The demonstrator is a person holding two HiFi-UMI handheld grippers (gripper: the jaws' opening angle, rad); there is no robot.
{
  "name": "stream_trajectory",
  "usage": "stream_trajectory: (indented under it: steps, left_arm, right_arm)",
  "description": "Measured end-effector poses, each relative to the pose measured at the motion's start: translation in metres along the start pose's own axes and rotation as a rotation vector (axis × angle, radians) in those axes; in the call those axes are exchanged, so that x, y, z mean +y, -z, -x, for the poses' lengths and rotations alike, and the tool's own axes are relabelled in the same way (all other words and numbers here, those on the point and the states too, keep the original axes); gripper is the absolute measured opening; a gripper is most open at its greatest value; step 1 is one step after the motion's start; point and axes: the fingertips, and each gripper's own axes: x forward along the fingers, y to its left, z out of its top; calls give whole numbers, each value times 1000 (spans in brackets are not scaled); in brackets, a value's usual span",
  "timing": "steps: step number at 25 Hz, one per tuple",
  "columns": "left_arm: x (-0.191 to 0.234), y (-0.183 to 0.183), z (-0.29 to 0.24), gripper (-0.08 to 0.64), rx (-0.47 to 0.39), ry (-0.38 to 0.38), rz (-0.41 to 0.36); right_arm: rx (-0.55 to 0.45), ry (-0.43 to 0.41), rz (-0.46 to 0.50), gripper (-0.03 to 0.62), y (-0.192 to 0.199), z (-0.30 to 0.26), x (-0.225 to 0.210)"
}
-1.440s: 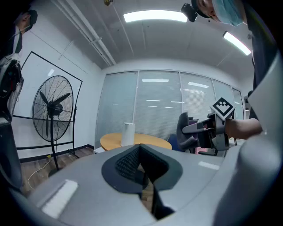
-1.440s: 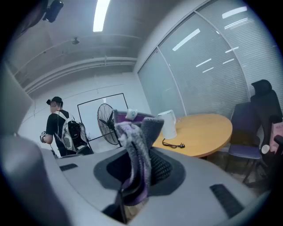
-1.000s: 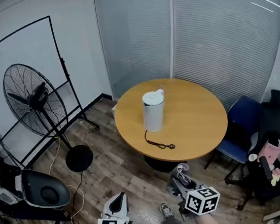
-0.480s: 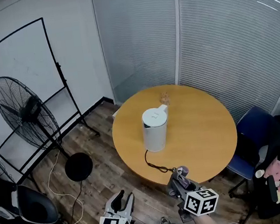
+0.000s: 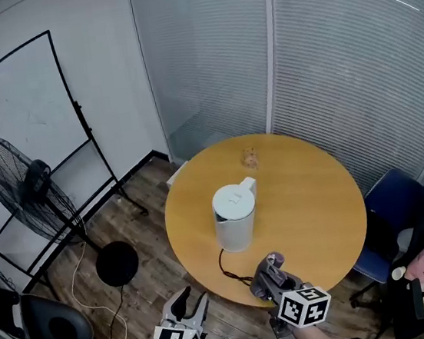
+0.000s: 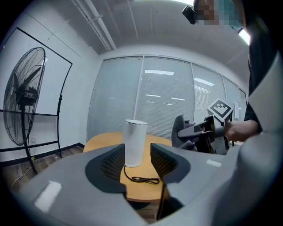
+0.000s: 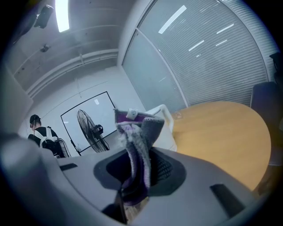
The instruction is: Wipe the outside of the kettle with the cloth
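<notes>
A white kettle (image 5: 235,216) stands upright near the front of the round wooden table (image 5: 308,191), and its black cord (image 5: 232,273) trails toward the table edge. My right gripper (image 5: 276,274) hovers at that near edge, shut on a purple and grey cloth (image 5: 270,267). The cloth (image 7: 135,145) stands up between the jaws of that gripper (image 7: 137,170) and hides most of the kettle (image 7: 167,125). My left gripper (image 5: 192,298) is over the floor, short of the table. Its jaws are opening with nothing between them. The kettle (image 6: 134,142) and cord (image 6: 142,179) lie ahead of my left gripper (image 6: 136,162).
A standing fan (image 5: 21,190) and a framed whiteboard (image 5: 26,112) are at the left. A blue chair (image 5: 392,211) sits right of the table. A small object (image 5: 249,154) lies on the table's far side. Glass walls with blinds run behind. A person (image 7: 42,134) stands by the fan.
Both grippers have come forward toward the table, and the kettle looks nearer. My left gripper's jaws have gone from shut to parted. The cloth stays in the right gripper.
</notes>
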Motion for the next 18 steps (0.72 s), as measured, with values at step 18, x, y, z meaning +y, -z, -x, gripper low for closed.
stream_trajectory:
  steps: [18]
  left_arm:
    - [93, -44, -142, 204, 84, 532, -242]
  right_arm:
    - [-244, 375, -211, 97, -35, -94, 4]
